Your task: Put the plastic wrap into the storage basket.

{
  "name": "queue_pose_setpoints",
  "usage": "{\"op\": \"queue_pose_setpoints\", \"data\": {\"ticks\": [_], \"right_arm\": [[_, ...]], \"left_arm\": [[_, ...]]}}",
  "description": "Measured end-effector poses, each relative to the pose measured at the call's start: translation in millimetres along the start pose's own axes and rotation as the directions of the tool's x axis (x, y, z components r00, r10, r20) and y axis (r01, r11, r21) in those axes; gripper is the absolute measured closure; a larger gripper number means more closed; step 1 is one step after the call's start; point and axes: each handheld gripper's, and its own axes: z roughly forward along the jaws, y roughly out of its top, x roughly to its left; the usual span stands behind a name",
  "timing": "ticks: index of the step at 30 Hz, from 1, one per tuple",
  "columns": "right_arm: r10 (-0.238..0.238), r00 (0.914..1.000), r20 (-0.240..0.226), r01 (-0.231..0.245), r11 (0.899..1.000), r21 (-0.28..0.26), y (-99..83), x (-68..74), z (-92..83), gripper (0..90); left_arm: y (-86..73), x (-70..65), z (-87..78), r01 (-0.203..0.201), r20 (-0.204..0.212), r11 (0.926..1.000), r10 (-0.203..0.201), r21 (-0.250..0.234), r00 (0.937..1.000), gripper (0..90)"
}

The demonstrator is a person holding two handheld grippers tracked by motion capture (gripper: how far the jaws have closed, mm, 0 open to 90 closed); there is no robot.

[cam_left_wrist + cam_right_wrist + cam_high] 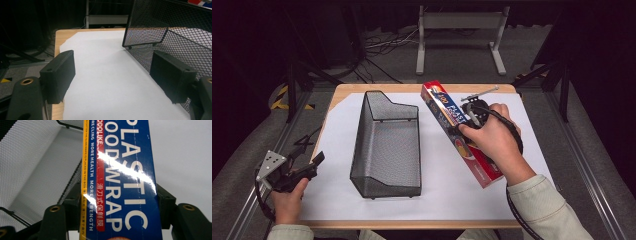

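Note:
A long plastic wrap box (452,125), blue and red, lies at a slant over the white sheet right of the basket. My right gripper (465,129) is shut on the plastic wrap box (122,182), a jaw pressed against each long side, about halfway along it. The black wire mesh basket (387,145) stands in the middle of the table. My left gripper (309,167) hovers at the table's left edge, open with nothing between its jaws. In the left gripper view the basket (175,37) rises just past the right-hand jaw.
A white sheet (327,165) covers most of the wooden table (347,89). Metal frame rails run along both sides. A grey stand (459,30) and cables sit on the floor beyond the far edge.

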Motion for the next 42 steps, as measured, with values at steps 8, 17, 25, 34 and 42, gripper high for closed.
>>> {"op": "queue_pose_setpoints", "data": {"ticks": [8, 17, 25, 34, 42], "right_arm": [[-0.020, 0.9985, -0.052, 0.020, 1.000, -0.001, 14.3, 26.7, 7.4, 40.4], [-0.056, 0.9938, -0.096, 0.055, 0.998, -0.014, 25.2, 55.3, 16.8, 40.4], [-0.067, 0.9858, -0.154, 0.062, 0.997, -0.038, 33.6, 79.8, 19.3, 40.3], [-0.100, 0.9814, -0.164, 0.096, 0.995, -0.031, 38.5, 103.0, 31.8, 40.3], [-0.118, 0.9833, -0.139, 0.113, 0.993, -0.044, 36.5, 116.7, 45.5, 40.1]], "left_arm": [[0.1, -0.4, 4.4, -0.001, 0.004, 1.0000, 0.001, 0.000, 1.0000, 20.5], [-0.3, -1.9, 6.7, -0.018, -0.002, 0.9998, 0.018, 0.010, 0.9998, 19.9], [-1.2, -3.9, 8.1, -0.035, 0.008, 0.9992, 0.035, 0.019, 0.9994, 18.5], [-1.3, -4.3, 9.0, -0.044, 0.009, 0.9989, 0.044, 0.018, 0.9990, 17.9], [-2.1, -3.6, 9.7, -0.032, 0.035, 0.9994, 0.031, 0.013, 0.9989, 16.9]]}}
